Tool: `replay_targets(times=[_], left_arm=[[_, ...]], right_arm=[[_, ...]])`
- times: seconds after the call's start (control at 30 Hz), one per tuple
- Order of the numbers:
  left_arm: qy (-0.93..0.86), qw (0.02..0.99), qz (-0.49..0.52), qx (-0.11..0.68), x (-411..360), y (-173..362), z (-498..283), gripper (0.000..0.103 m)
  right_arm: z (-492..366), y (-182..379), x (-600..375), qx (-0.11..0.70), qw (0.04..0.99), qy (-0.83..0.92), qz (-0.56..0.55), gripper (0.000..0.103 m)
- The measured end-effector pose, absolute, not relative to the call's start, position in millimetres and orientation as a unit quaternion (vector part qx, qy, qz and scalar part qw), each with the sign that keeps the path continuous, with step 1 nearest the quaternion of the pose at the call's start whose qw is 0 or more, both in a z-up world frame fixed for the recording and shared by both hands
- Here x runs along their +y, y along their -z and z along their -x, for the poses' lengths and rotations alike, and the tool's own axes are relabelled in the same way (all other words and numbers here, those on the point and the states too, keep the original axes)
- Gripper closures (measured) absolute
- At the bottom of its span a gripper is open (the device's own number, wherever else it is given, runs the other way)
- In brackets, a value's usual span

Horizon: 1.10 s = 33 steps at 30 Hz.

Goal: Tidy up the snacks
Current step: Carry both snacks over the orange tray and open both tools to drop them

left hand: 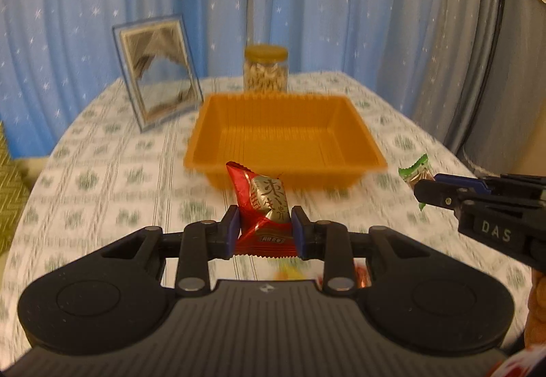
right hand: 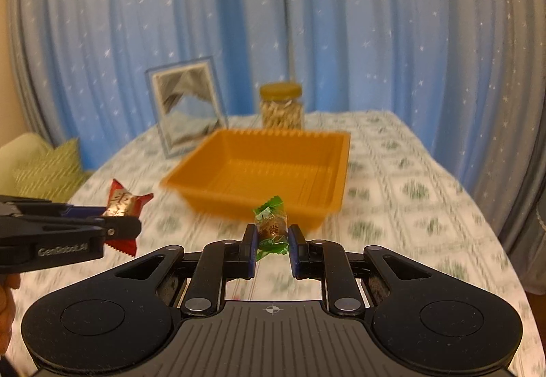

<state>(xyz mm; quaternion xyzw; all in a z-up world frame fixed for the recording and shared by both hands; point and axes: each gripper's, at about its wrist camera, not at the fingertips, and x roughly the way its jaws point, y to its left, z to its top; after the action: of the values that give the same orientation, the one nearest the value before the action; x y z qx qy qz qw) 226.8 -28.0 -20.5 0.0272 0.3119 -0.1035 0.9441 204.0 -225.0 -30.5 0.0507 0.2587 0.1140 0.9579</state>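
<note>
My left gripper [left hand: 264, 227] is shut on a red and gold snack packet [left hand: 264, 209] and holds it above the table, just short of the orange tray [left hand: 285, 134]. My right gripper [right hand: 272, 238] is shut on a small green-wrapped candy [right hand: 271, 223], also above the table in front of the orange tray [right hand: 259, 172]. The tray looks empty. Each gripper shows in the other's view: the right one at the right edge [left hand: 425, 189] with the green candy [left hand: 414, 170], the left one at the left edge [right hand: 131, 223] with the red packet [right hand: 123, 203].
A jar of nuts [left hand: 266, 70] with a yellow lid stands behind the tray. A framed picture [left hand: 157, 70] leans at the back left. Some loose wrapped snacks [left hand: 290, 271] lie on the patterned tablecloth [left hand: 112, 179] under my left gripper. Blue curtains hang behind the table.
</note>
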Motion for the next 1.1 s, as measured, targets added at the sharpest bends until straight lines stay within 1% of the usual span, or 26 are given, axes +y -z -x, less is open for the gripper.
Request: replay_targets(times=[0.2, 0.5, 0.8, 0.87, 1.1], left_arm=[[0.112, 0.948, -0.020, 0.297, -27.8, 17.6, -282.4, 0.074], [0.120, 0.944, 0.005, 0.307, -25.7, 48.3, -343.8, 0.074], [0.135, 0.943, 0.003, 0.303, -27.4, 65.6, -377.5, 0.073], [0.133, 0.943, 0.006, 0.304, -25.8, 68.8, -380.5, 0.068], [0.124, 0.943, 0.006, 0.309, -17.7, 71.1, -381.2, 0.068]], right_arm=[[-265.8, 27.2, -229.9, 0.264, 0.957, -0.100, -0.068, 0.084], [-333.7, 40.7, -231.0, 0.290, 0.949, -0.084, -0.093, 0.084], [-368.7, 64.6, -229.8, 0.318, 0.940, -0.075, -0.099, 0.084], [-372.2, 68.0, -229.0, 0.323, 0.938, -0.076, -0.103, 0.084], [-375.5, 70.4, -228.4, 0.326, 0.935, -0.076, -0.113, 0.084]])
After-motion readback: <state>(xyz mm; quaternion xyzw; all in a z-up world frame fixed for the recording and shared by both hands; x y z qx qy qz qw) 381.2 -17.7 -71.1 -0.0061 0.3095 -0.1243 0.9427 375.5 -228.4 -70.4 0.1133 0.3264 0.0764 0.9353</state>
